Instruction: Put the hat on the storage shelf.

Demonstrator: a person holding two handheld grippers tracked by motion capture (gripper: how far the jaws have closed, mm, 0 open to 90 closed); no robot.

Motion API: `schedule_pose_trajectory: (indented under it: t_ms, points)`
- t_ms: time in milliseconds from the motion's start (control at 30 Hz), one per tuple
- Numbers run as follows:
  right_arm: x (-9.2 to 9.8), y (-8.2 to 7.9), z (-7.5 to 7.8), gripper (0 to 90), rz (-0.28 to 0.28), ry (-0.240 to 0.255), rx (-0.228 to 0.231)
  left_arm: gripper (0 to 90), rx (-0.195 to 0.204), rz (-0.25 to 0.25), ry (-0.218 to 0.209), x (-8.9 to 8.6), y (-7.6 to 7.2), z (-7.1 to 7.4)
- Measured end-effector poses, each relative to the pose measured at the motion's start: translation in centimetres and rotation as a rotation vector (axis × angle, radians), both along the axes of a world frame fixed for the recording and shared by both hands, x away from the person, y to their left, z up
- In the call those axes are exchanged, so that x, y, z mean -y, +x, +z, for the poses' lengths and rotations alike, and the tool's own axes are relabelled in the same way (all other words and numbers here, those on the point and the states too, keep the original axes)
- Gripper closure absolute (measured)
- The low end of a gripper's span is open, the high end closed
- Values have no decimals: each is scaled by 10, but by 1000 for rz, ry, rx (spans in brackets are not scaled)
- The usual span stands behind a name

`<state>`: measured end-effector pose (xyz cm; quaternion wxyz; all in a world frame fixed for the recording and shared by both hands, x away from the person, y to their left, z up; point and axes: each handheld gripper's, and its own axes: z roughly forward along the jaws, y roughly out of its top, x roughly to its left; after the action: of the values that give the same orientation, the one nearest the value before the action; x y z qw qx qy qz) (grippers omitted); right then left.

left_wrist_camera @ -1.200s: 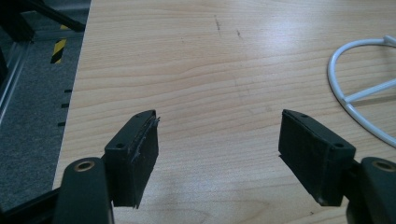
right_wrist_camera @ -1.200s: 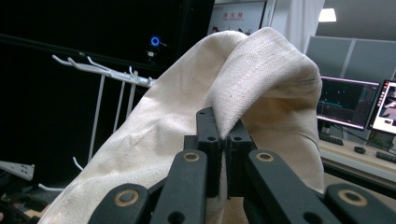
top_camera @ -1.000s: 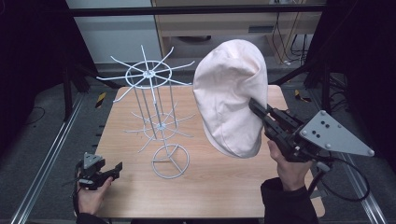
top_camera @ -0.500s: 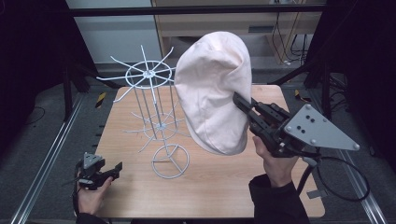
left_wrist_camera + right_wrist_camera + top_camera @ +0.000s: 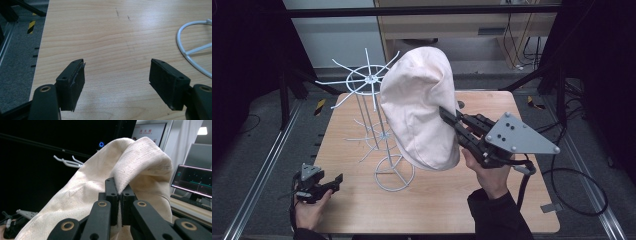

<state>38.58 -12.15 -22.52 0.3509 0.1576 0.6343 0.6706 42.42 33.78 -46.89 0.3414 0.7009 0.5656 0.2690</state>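
Above the middle of the tabletop (image 5: 512, 210), your right gripper (image 5: 451, 118) has its jaws pinched tight on a fold of the cream cloth hat (image 5: 419, 107), holding it raised beside the top ring of the white wire rack (image 5: 371, 79), probably so its hollow side can drop over a prong. Near the front left corner, your left gripper (image 5: 337, 181) rests low with its jaws wide apart and empty, seemingly parked clear of the rack's round base (image 5: 193, 51).

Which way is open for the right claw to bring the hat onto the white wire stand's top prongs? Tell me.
Probably yes, from the right: the right claw holds the hat raised beside the wire stand, with nothing between them.
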Motion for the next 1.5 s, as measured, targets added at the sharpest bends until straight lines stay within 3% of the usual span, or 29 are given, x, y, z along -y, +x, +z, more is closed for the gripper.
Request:
schedule_pose_trajectory:
  t_ms: [300, 833, 1500]
  points:
    - [-2, 5, -19, 883, 13, -30, -37, 287, 0, 1, -1, 0, 0, 0]
    - [7, 12, -38, 881, 30, -46, -103, 287, -1, 3, 0, 1, 0, -1]
    - [-5, 23, -60, 864, 50, -121, -210, 287, -2, 1, 1, 0, 0, 0]
